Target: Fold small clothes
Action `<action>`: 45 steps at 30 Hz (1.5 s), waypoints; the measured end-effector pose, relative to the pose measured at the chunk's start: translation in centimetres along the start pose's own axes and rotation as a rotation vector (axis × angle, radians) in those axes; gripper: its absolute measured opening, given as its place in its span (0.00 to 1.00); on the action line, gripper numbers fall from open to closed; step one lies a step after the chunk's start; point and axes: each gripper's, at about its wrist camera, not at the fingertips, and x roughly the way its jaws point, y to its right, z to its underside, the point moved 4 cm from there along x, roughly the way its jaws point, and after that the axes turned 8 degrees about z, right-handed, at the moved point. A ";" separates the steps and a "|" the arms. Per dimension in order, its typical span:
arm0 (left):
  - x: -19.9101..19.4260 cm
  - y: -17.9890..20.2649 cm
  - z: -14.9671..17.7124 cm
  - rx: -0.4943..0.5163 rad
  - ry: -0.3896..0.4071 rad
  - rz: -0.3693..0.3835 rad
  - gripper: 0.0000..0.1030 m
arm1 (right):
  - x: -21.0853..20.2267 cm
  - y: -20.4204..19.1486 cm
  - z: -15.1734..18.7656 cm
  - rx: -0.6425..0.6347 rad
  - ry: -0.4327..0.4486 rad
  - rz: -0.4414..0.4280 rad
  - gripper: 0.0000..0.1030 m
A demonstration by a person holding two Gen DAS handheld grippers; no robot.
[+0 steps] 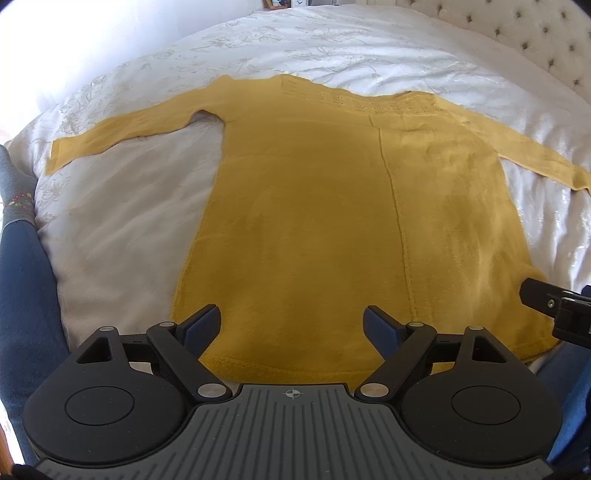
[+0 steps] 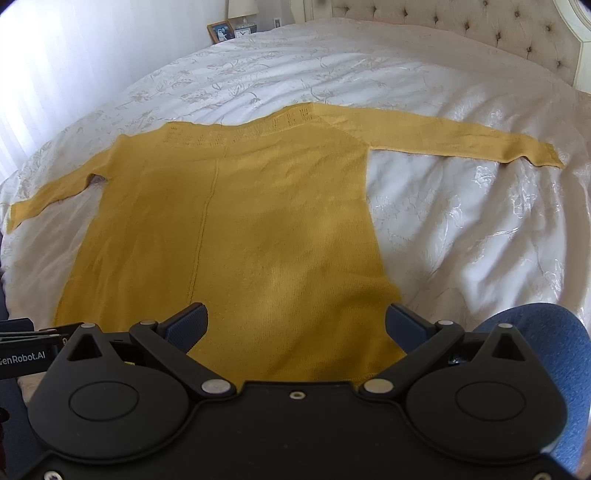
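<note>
A mustard-yellow knit sweater [image 1: 314, 206] lies flat on the bed, hem toward me, neckline far, both sleeves spread out to the sides. It also shows in the right wrist view [image 2: 236, 229]. My left gripper [image 1: 293, 325] is open and empty, just above the hem near its left half. My right gripper [image 2: 295, 323] is open and empty, above the hem near its right corner. Part of the right gripper [image 1: 554, 306] shows at the right edge of the left wrist view.
The sweater rests on a white floral bedspread [image 2: 461, 221]. A tufted cream headboard [image 2: 480, 33] stands at the far right. A nightstand with a picture frame [image 2: 220, 31] and a clock is at the far left. My blue-clad legs [image 1: 22, 295] [image 2: 546, 332] flank the near edge.
</note>
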 end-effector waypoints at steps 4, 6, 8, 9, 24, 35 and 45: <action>0.1 0.2 -0.1 0.004 -0.001 -0.003 0.82 | 0.1 -0.1 0.0 0.000 -0.005 0.001 0.99; 0.2 0.2 -0.1 0.004 -0.001 -0.005 0.82 | 0.1 -0.1 0.0 -0.001 -0.007 0.002 0.99; 0.2 0.2 -0.1 0.006 -0.001 -0.005 0.82 | 0.2 -0.1 0.0 0.001 -0.011 0.003 0.99; 0.2 0.3 -0.1 0.006 -0.001 -0.005 0.82 | 0.3 -0.1 0.0 0.001 -0.014 0.003 0.99; 0.6 0.5 0.0 0.009 -0.008 -0.006 0.82 | 0.9 -0.1 0.4 0.007 -0.044 0.002 0.99; 1.0 0.5 -0.1 0.007 -0.017 -0.002 0.82 | 1.2 -0.3 0.5 0.008 -0.061 -0.001 0.99; 1.4 0.5 -0.2 0.002 -0.017 0.003 0.82 | 2.1 -0.3 0.7 0.036 -0.101 -0.016 0.99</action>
